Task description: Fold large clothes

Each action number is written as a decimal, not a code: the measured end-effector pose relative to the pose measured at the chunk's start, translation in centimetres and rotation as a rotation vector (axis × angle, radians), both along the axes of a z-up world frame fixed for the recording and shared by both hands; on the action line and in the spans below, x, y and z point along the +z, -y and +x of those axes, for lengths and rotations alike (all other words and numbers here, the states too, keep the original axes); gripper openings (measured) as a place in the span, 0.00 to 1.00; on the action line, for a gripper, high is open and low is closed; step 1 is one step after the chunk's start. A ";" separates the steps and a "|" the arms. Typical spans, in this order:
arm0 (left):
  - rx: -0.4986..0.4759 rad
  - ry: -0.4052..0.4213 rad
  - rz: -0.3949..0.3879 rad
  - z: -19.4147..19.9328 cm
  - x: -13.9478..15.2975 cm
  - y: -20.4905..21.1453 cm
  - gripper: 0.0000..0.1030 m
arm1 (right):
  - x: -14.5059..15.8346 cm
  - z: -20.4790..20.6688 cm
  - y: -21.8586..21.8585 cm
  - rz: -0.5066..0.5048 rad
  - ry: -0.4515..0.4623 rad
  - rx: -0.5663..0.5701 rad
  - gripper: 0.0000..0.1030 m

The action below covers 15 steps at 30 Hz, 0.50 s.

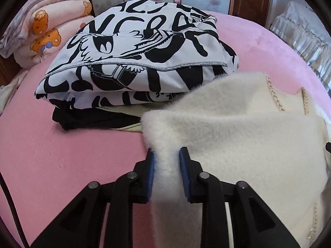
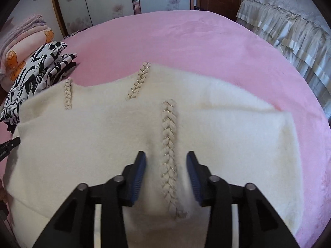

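Note:
A fluffy cream sweater (image 2: 217,128) with braided gold-thread trim (image 2: 168,136) lies partly folded on the pink bed (image 2: 186,41). My left gripper (image 1: 166,155) is shut on a bunched fold at the sweater's (image 1: 238,124) left edge. My right gripper (image 2: 166,159) straddles a braided strip near the sweater's near edge, its jaws a hand's width apart with fabric rising between them; whether they pinch it is unclear. The left gripper's tip (image 2: 12,141) shows at the far left of the right wrist view.
A folded black-and-white printed garment (image 1: 132,62) sits on a black one (image 1: 89,119) just left of the sweater. Stacked pink blankets (image 1: 41,26) lie at the bed's far left. A ruffled grey-covered piece of furniture (image 2: 289,31) stands right of the bed.

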<state>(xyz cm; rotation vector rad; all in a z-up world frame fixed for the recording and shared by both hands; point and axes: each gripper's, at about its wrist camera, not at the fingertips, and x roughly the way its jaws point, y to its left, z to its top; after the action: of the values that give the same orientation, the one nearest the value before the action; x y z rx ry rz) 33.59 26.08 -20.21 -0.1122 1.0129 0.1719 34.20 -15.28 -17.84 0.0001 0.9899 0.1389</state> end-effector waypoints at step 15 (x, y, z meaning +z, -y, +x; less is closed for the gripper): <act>-0.046 0.074 -0.236 -10.8 3.9 2.6 0.45 | 3.2 -8.9 -3.3 0.205 0.025 0.185 0.49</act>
<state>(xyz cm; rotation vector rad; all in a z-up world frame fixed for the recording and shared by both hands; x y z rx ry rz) 22.81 23.52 -16.33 -0.3075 0.9587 0.0057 25.31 -11.95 -14.63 0.0942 0.9467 0.4088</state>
